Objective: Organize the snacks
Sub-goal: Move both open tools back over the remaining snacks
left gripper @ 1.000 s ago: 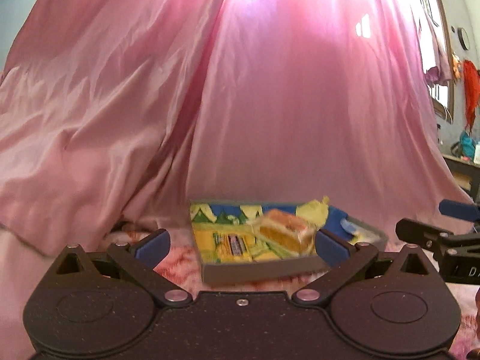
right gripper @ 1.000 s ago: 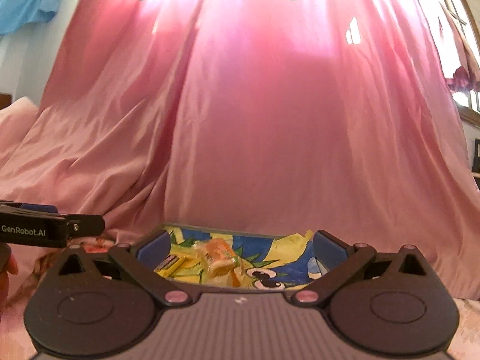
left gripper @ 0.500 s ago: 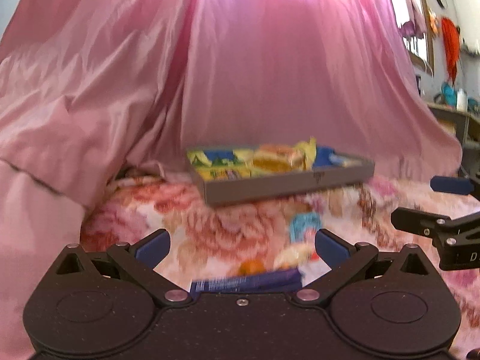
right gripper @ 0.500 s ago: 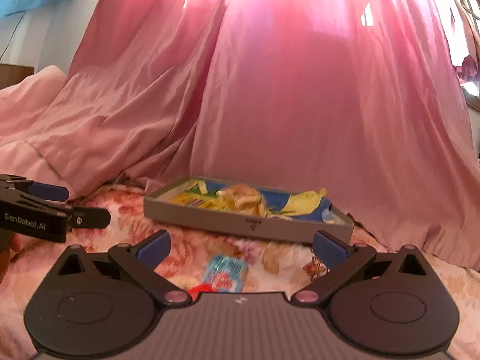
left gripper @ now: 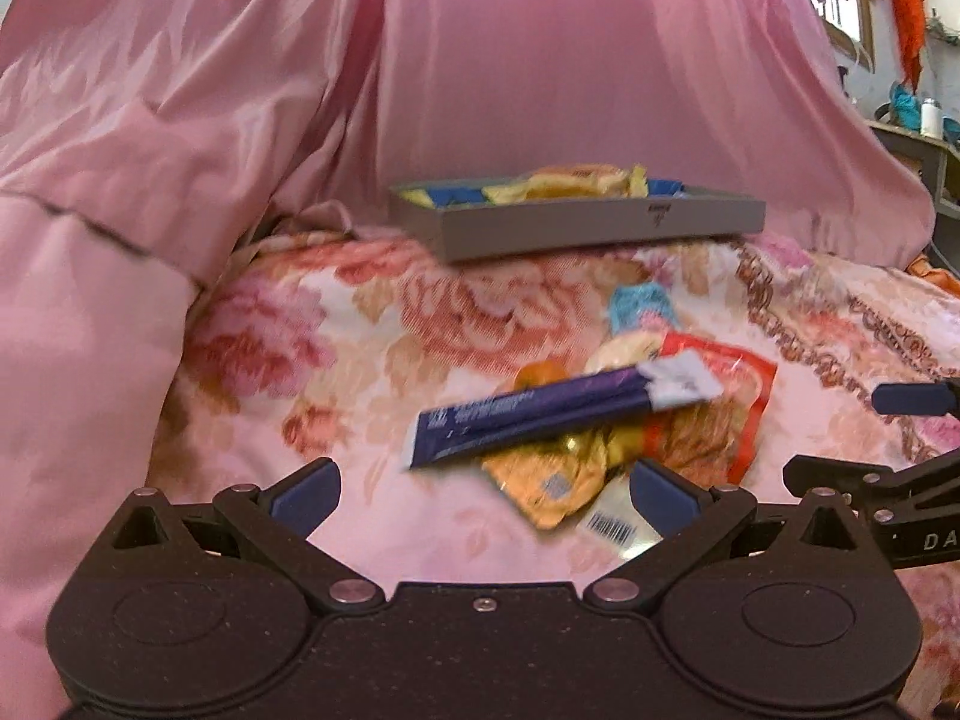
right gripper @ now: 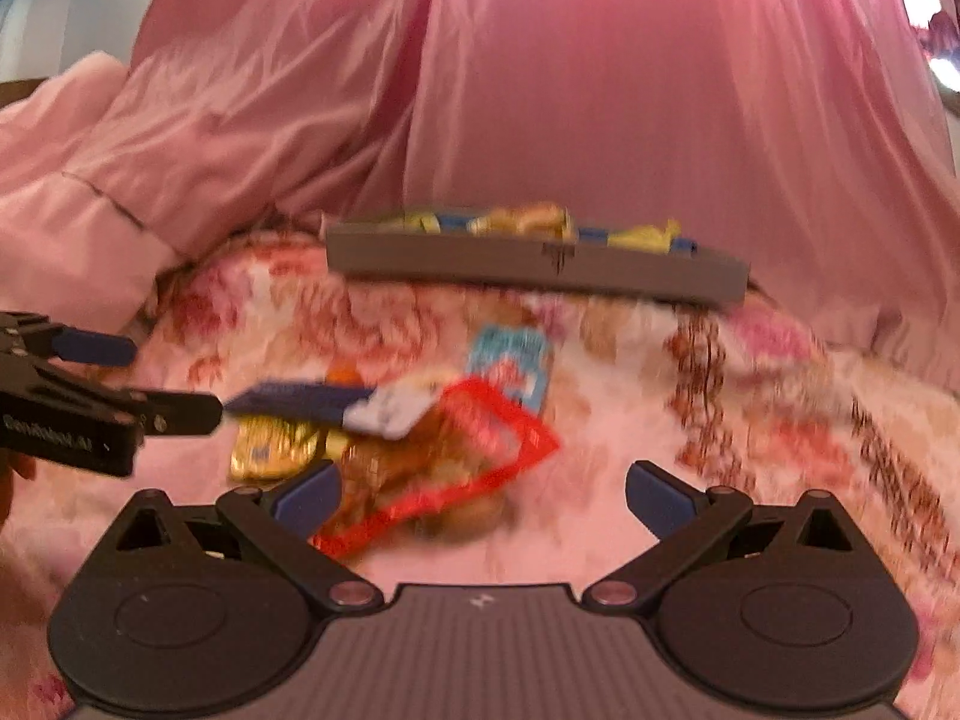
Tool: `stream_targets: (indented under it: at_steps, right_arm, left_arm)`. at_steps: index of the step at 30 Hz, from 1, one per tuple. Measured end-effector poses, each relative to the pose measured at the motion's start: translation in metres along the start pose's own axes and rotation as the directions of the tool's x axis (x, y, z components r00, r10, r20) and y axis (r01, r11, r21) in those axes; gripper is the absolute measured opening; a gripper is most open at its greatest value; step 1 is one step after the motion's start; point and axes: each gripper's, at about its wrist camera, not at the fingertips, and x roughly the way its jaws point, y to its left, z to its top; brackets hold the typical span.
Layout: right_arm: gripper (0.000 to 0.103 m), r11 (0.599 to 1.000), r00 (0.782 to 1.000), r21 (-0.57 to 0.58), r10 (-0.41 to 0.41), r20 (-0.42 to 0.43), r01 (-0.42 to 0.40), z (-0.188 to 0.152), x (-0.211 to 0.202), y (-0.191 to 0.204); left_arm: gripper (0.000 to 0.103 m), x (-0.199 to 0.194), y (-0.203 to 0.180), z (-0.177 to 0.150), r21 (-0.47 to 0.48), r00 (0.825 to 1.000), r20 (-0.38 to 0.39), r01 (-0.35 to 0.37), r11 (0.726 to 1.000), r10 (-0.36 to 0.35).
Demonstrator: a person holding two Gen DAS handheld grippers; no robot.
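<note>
Left gripper (left gripper: 483, 489) jaws spread wide, empty; right gripper (right gripper: 483, 489) likewise wide, empty. Snack pile on floral bedspread (left gripper: 360, 324): dark blue bar wrapper (left gripper: 528, 414) lies atop gold packet (left gripper: 552, 477), red-edged pouch (left gripper: 714, 414) at its 3 o'clock, light blue packet (left gripper: 639, 306) at 12 (blurred). Grey tray (left gripper: 600, 225) beyond the pile at 12, holding snacks.

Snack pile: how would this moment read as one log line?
left gripper: open, empty | right gripper: open, empty | snack pile: on bedspread | tray: holds snacks
</note>
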Motion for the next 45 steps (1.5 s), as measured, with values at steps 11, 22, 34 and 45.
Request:
stream_targets:
  at_steps: [11,22,34,45]
  right_arm:
    - [0.103,0.997,0.988,0.057,-0.033,-0.153,0.042,-0.014,0.025,0.013]
    - [0.103,0.990,0.984,0.135,-0.026,-0.175,0.050,-0.007,0.044,0.028]
    - [0.103,0.951,0.975,0.252,-0.135,-0.179,0.178,0.003,0.072,0.057]
    - [0.103,0.945,0.962,0.226,-0.198,-0.186,0.238,0.002,0.077,0.060]
  left_arm:
    - [0.102,0.012,0.009,-0.008,-0.034,0.998,-0.053,-0.014,0.999,0.012]
    - [0.102,0.040,0.040,0.000,-0.158,0.992,-0.128,-0.014,0.987,-0.007]
    - [0.102,0.101,0.051,0.056,-0.078,0.989,-0.121,0.078,0.994,-0.087]
    - [0.102,0.134,0.025,0.076,0.071,0.916,-0.260,0.333,0.940,-0.305]
